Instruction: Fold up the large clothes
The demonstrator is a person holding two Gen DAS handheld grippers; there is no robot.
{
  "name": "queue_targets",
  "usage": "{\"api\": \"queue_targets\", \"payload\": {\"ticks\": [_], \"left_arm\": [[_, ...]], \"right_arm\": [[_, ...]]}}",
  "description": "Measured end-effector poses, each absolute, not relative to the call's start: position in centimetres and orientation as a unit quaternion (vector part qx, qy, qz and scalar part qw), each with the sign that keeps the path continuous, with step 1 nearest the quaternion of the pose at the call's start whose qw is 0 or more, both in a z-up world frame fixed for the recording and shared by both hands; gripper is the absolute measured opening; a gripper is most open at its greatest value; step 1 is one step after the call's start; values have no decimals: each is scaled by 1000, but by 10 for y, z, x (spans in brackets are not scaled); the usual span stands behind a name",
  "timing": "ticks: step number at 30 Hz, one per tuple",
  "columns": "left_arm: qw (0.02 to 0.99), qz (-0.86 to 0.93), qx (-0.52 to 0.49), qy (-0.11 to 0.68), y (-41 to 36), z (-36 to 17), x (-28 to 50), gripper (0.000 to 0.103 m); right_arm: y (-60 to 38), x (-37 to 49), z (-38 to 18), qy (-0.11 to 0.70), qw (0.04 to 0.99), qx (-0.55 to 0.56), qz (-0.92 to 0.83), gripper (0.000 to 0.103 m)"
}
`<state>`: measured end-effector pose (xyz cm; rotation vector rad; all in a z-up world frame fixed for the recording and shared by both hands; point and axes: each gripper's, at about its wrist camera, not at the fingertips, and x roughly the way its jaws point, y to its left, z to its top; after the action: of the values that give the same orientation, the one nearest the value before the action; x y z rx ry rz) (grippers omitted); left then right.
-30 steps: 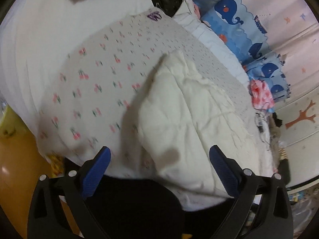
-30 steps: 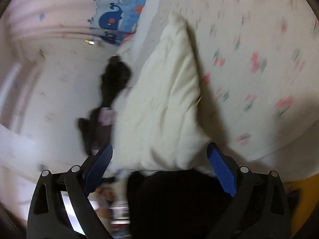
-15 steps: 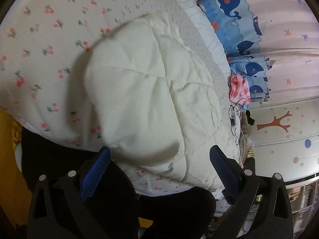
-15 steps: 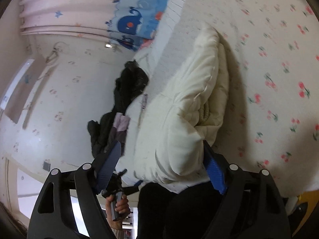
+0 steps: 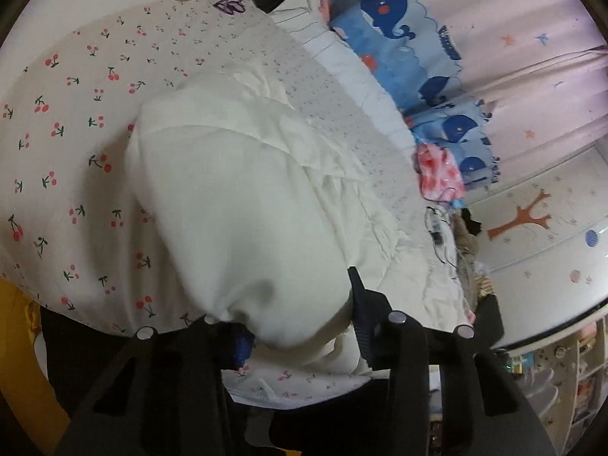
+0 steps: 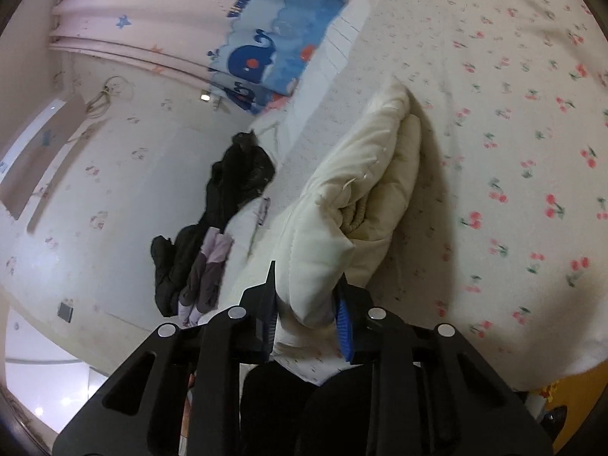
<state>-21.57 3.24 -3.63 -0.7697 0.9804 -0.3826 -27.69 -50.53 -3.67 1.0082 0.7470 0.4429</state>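
**On the cherry-print bed, both claws bite the coat**

Across the cherry-print bedspread (image 5: 76, 159) we find the cream padded coat (image 5: 243, 205) bunched near the bed's front edge. We see our left gripper (image 5: 300, 326) and right gripper (image 6: 306, 315), spread wide a second ago, just closed, each pinching a thick fold. Judged ready to lift; open sheet lies beyond, dark clothes (image 6: 228, 190) well apart.
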Motion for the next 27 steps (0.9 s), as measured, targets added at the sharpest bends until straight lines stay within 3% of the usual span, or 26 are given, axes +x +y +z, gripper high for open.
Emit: {"api": "queue_targets", "payload": {"ticks": [2, 5, 8, 11, 16, 19, 22, 27], "left_arm": [[783, -179, -351, 482, 33, -52, -210, 45], [760, -169, -384, 496, 43, -78, -209, 66], [765, -157, -400, 479, 44, -81, -206, 81], [757, -153, -426, 471, 36, -84, -196, 86], [763, -141, -443, 448, 34, -90, -193, 83], [769, -142, -433, 448, 32, -89, -194, 74], [775, -158, -421, 444, 27, -86, -191, 66], [762, -165, -435, 451, 32, -91, -189, 65]], "right_arm": [[-513, -282, -57, 390, 776, 465, 171, 29], [-532, -307, -53, 386, 802, 446, 87, 34], [-522, -311, -2, 336, 868, 363, 42, 54], [-461, -258, 48, 341, 902, 249, 94, 71], [-330, -128, 45, 415, 891, 97, 158, 73], [-273, -61, -8, 472, 872, 16, 127, 73], [-257, -31, -67, 526, 844, -11, 105, 83], [-264, -34, -18, 502, 858, 17, 111, 83]]}}
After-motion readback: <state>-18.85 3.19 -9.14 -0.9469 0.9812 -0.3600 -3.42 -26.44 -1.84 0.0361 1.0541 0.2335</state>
